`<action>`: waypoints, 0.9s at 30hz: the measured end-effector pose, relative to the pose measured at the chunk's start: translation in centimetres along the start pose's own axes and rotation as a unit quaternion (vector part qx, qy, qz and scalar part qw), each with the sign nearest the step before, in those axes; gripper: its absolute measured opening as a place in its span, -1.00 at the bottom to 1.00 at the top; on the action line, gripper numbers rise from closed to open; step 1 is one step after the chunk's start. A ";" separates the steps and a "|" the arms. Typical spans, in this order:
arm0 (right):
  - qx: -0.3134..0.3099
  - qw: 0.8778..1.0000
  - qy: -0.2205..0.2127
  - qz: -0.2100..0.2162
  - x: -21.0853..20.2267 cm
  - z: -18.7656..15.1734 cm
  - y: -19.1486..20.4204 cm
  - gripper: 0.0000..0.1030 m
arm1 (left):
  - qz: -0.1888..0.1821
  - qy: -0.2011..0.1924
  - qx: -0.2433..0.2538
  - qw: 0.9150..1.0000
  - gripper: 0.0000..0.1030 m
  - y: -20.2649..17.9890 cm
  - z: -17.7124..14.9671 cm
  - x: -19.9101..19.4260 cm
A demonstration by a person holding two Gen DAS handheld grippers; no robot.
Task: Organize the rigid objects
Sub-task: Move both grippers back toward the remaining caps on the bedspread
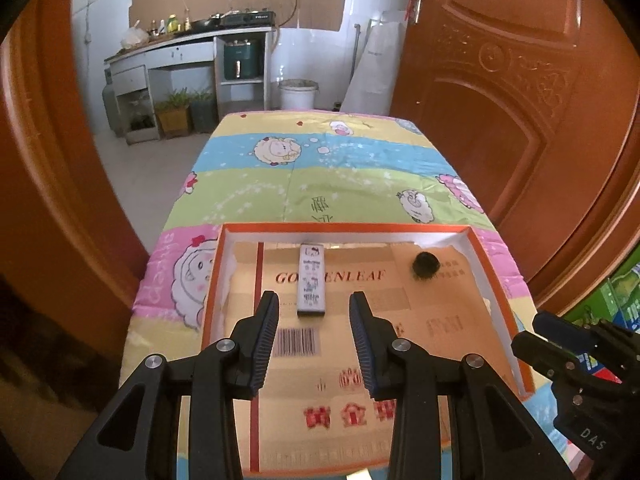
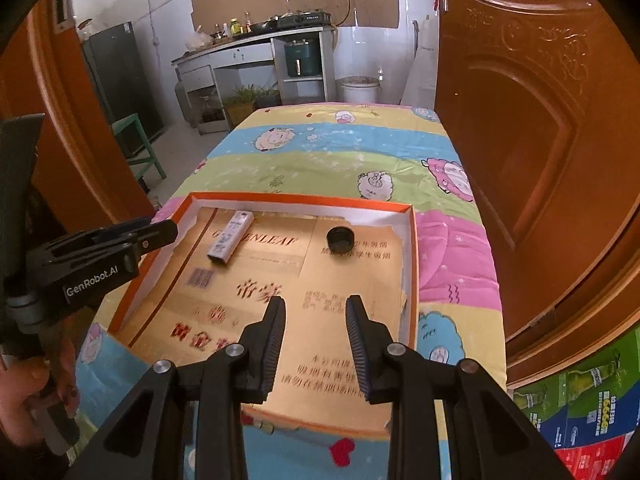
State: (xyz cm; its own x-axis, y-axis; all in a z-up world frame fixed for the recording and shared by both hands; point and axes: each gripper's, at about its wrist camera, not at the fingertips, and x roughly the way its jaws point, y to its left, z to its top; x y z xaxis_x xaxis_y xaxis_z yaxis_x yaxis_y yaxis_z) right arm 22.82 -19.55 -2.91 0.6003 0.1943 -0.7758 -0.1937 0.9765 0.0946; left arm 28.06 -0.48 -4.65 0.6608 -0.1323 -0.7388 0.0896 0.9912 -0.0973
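A shallow orange-rimmed tray [image 1: 502, 280] lined with tan printed cardboard lies on the table; it also shows in the right wrist view [image 2: 414, 264]. Inside it lie a small white rectangular box [image 1: 311, 280] [image 2: 231, 242] and a black round cap [image 1: 425, 264] [image 2: 340, 239], apart from each other. My left gripper [image 1: 314, 302] is open and empty, hovering over the tray just short of the white box. My right gripper [image 2: 315, 305] is open and empty over the tray's near right part; its body shows in the left wrist view [image 1: 576, 368].
The table wears a colourful sheep-print cloth [image 1: 320, 168]. An orange wooden door [image 1: 520, 100] stands close on the right, a door frame [image 1: 48, 160] on the left. A green stool [image 2: 136, 148] stands left of the table. Kitchen counter and white bucket [image 1: 298, 92] lie beyond.
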 end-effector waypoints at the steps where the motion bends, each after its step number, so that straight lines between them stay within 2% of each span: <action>1: 0.001 1.000 0.000 0.001 -0.4 -0.3 0.2 -0.39 | 0.000 -0.002 0.001 1.000 -0.26 0.0 -0.3 -0.6; 16: -0.007 1.000 -0.016 0.006 -4.5 -4.1 2.9 -0.39 | 0.001 -0.024 -0.003 1.000 -0.26 0.3 -4.7 -6.8; 27: 0.002 0.999 -0.045 0.006 -7.6 -7.7 4.2 -0.39 | 0.027 -0.054 -0.003 0.998 -0.26 0.1 -8.7 -11.7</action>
State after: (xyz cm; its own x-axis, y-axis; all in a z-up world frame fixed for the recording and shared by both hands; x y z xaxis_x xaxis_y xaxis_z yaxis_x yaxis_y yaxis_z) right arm 11.46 -17.70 -1.46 0.6658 0.2140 -0.7148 -0.1987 0.9743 0.1066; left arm 13.81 1.19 -1.82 0.7407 -0.0781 -0.6673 0.0483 0.9968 -0.0631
